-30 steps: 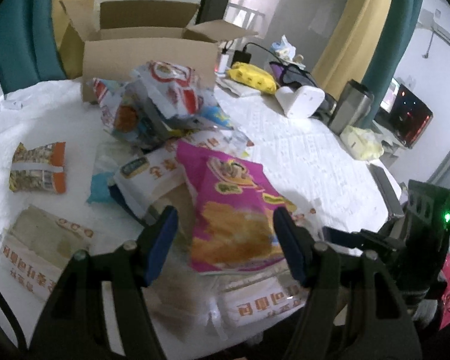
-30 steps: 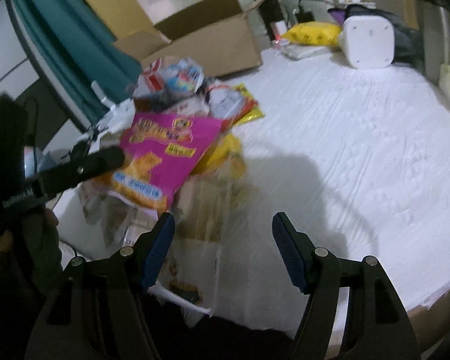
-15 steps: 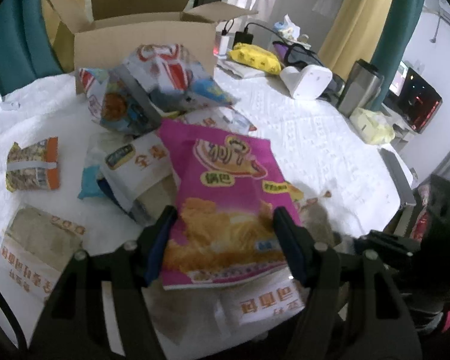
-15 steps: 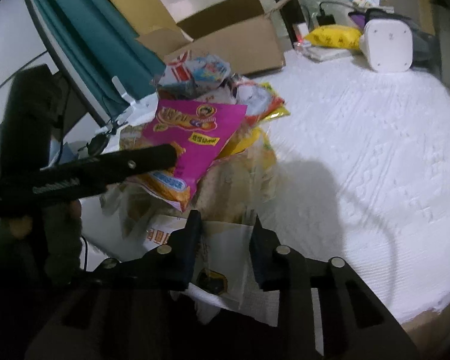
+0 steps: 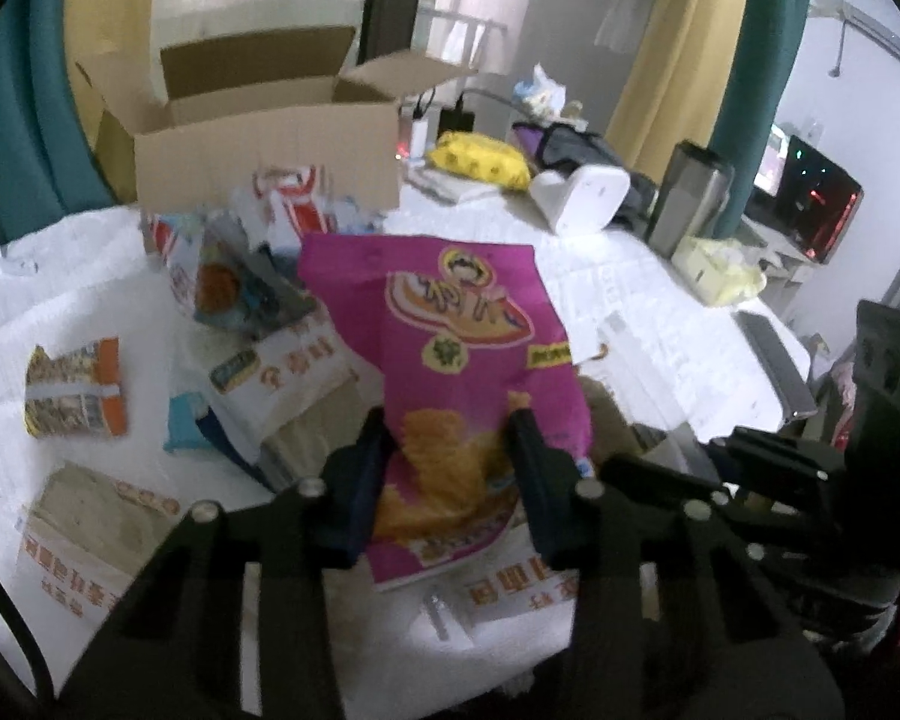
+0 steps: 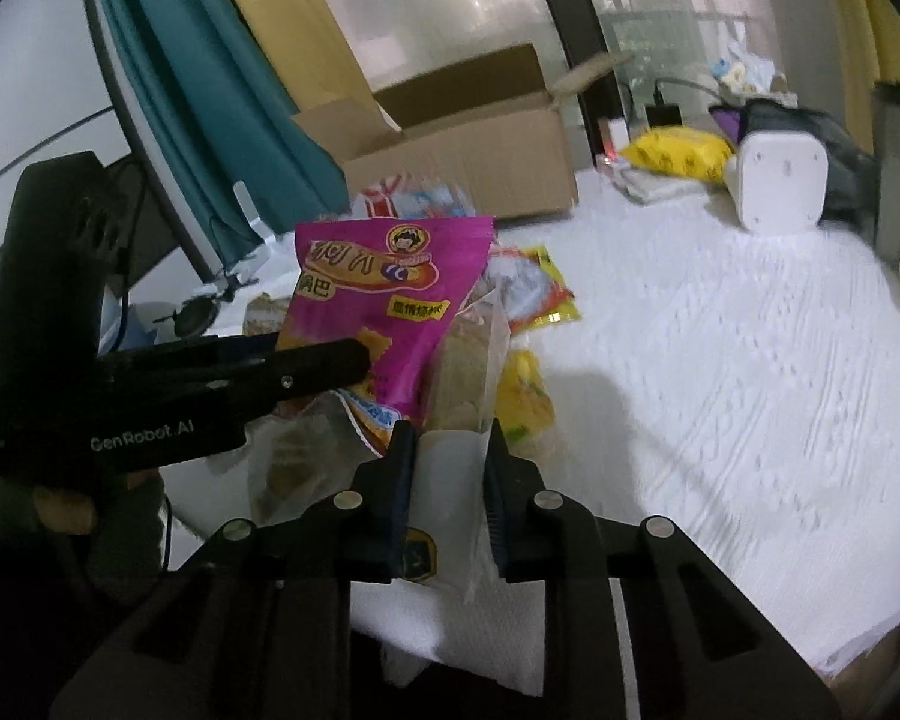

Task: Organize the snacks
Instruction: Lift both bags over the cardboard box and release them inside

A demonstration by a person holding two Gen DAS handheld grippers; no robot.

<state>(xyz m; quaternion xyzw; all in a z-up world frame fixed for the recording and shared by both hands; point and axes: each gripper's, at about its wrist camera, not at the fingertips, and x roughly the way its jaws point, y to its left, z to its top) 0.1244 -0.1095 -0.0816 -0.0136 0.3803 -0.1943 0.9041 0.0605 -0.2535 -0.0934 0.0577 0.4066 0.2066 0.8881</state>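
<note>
A: Where are my grippers?

B: Left gripper (image 5: 450, 450) is closing on the pink bag (image 5: 450, 360), above the near pile. Right gripper (image 6: 447, 480) pinches a clear packet (image 6: 450, 468).

A: Risk?

B: I'd say the slick bag slips before reaching the far box (image 5: 258, 150).

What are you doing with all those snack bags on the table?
A person is sorting snacks with a gripper in each hand. The left gripper is closing its jaws around the bottom of a pink chip bag, which stands up above the pile. The right gripper is shut on a clear and white snack packet near the table's edge. More packets lie heaped on the white tablecloth, and an open cardboard box waits behind the pile.
</note>
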